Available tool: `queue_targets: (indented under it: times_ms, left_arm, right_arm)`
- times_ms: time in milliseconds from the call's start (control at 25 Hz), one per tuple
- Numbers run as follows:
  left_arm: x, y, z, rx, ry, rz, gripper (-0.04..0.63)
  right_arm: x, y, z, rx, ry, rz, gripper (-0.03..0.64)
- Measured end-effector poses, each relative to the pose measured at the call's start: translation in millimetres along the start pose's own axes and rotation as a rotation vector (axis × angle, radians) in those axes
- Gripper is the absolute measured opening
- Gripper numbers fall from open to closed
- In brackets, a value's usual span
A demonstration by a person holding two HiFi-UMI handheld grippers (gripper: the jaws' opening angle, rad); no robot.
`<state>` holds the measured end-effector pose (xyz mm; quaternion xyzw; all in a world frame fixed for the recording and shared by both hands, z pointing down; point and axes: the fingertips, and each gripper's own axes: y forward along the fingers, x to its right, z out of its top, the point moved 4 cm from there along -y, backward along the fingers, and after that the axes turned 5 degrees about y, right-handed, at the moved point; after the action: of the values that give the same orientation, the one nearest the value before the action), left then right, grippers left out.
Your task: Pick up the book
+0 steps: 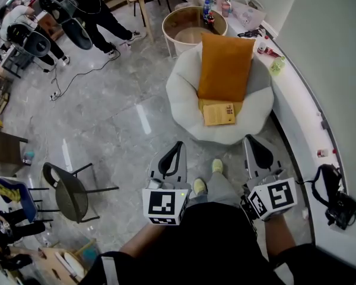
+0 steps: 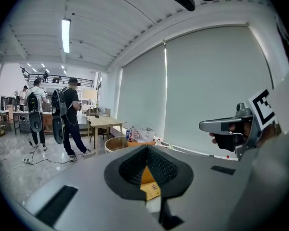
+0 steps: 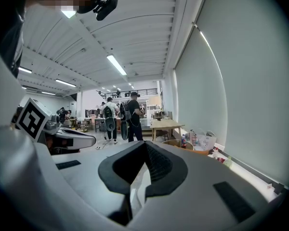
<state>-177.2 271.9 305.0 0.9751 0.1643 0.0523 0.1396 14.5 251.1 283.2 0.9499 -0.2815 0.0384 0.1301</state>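
Note:
A thin yellow book point(image 1: 219, 114) lies flat on the front of a white beanbag seat point(image 1: 184, 94), just below an upright orange cushion point(image 1: 225, 67). Both grippers hang in front of the seat, short of the book and apart from it. My left gripper point(image 1: 179, 145) is shut and holds nothing; between its pads the left gripper view shows a sliver of the book point(image 2: 151, 189). To its right my right gripper point(image 1: 250, 139) is also shut and holds nothing. In the right gripper view the gripper point(image 3: 144, 142) points past the seat toward the room, and the book is hidden.
Behind the seat stands a round wooden table point(image 1: 193, 25) with bottles. A white ledge point(image 1: 296, 100) with small items runs along the right. A black chair point(image 1: 71, 192) stands on the left, and people point(image 1: 92, 8) stand far back. My yellow shoes point(image 1: 200, 186) are below.

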Motion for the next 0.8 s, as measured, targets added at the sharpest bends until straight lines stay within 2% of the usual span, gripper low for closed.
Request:
queue_targets:
  times_ms: [240,800]
  left_arm:
    - [3.0,7.4,0.5,-0.001,-0.003,-0.01,0.009]
    - [8.7,28.7,10.4,0.01,0.016,-0.026,0.009]
  right_arm:
    - [10.5,-1.2,-8.3,-0.004,0.002,-0.003,0.012]
    - [38.5,1.8,2.5,0.019,0.008,-0.043,0.011]
